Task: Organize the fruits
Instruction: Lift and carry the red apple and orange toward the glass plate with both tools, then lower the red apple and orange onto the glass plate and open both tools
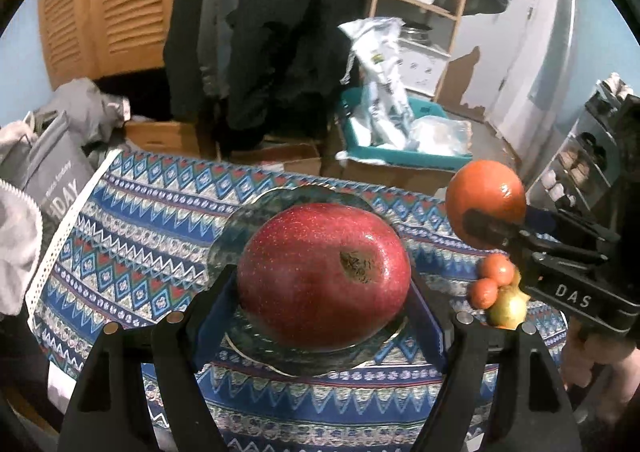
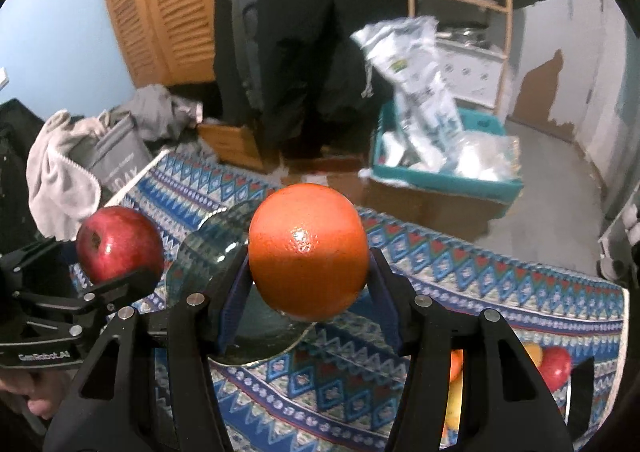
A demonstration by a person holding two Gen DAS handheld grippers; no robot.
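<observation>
Both sets of jaws are squeezing fruit. Left gripper (image 1: 324, 292) has its two black fingers pressed on the sides of a big red pomegranate (image 1: 324, 272), held over a clear glass plate (image 1: 296, 195) on the table. Right gripper (image 2: 308, 272) is clamped on a round orange (image 2: 308, 244) — its blue pads touch the orange on both sides. The orange hangs above the near edge of the same plate.

Under it all lies a tablecloth (image 1: 140, 236) with blue zigzag patterns. More fruit sits on the cloth near the right gripper — two small orange fruits (image 1: 494, 280) and a yellow one (image 1: 508, 308), bunched together and touching. A dark coat (image 1: 276, 31) hangs behind the table.
</observation>
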